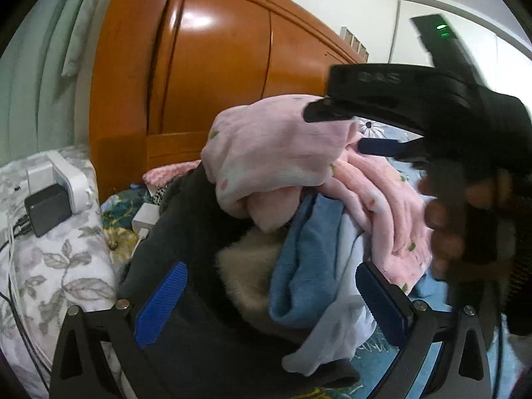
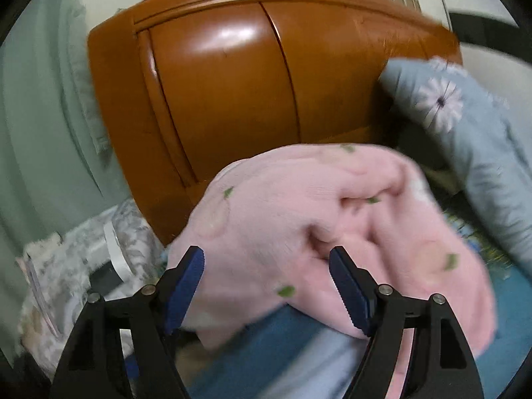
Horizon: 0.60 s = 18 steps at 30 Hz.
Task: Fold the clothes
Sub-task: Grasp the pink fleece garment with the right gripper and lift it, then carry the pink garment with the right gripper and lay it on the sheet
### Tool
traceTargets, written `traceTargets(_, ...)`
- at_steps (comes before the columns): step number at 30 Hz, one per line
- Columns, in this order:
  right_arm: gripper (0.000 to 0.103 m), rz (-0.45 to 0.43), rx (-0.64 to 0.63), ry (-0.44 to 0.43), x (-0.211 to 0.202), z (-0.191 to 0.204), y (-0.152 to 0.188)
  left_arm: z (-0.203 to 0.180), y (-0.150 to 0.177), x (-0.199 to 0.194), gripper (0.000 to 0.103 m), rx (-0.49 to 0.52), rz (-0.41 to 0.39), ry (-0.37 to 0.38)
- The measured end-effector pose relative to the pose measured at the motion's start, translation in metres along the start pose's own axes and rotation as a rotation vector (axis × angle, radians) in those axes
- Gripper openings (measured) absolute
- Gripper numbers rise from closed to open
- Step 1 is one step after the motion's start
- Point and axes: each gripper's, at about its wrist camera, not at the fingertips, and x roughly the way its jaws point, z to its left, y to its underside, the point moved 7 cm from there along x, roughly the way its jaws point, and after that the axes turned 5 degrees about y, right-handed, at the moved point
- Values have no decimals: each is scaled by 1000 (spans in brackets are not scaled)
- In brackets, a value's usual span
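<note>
A heap of clothes lies on the bed. On top is a pink fleece garment (image 1: 276, 153) (image 2: 299, 199) with small green and pink spots. Under it are a blue garment (image 1: 299, 276), a dark garment (image 1: 186, 232), a beige fluffy piece (image 1: 249, 266) and a pale lavender piece (image 1: 332, 332). My left gripper (image 1: 272, 302) stands wide open at the near side of the heap, with the dark and blue cloth lying between its fingers. My right gripper (image 1: 342, 129) (image 2: 267, 286) comes in from the right onto the pink garment. It is open, with pink fleece bulging between its blue pads (image 2: 186, 286).
An orange wooden headboard (image 1: 216, 66) stands behind the heap. At the left, a grey floral pillow (image 1: 60, 266) carries a white charger block and a black adapter (image 1: 46, 209) with cables. At the right are a blue daisy-print pillow (image 2: 465, 116) and the person's hand (image 1: 449, 219).
</note>
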Motion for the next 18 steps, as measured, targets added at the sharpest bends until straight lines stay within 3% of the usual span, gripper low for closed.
traceTargets(6, 78, 19, 136, -47, 30, 4, -11, 13, -1, 2, 103, -43, 1, -5)
traceTargets(7, 64, 22, 160, -46, 33, 3, -12, 16, -1, 1, 103, -56, 0, 4)
traceTargets(8, 27, 29, 179, -33, 34, 2, -12, 18, -1, 0, 103, -68, -1, 13)
traceTargets(9, 18, 47, 198, -34, 34, 0, -11, 19, -2, -2, 103, -71, -4, 16)
traceTargets(13, 14, 19, 196, -28, 2, -7, -15, 22, -6, -10, 103, -86, -18, 33)
traceTargets(18, 14, -85, 200, 37, -98, -46, -14, 12, -13, -21, 103, -121, -35, 152)
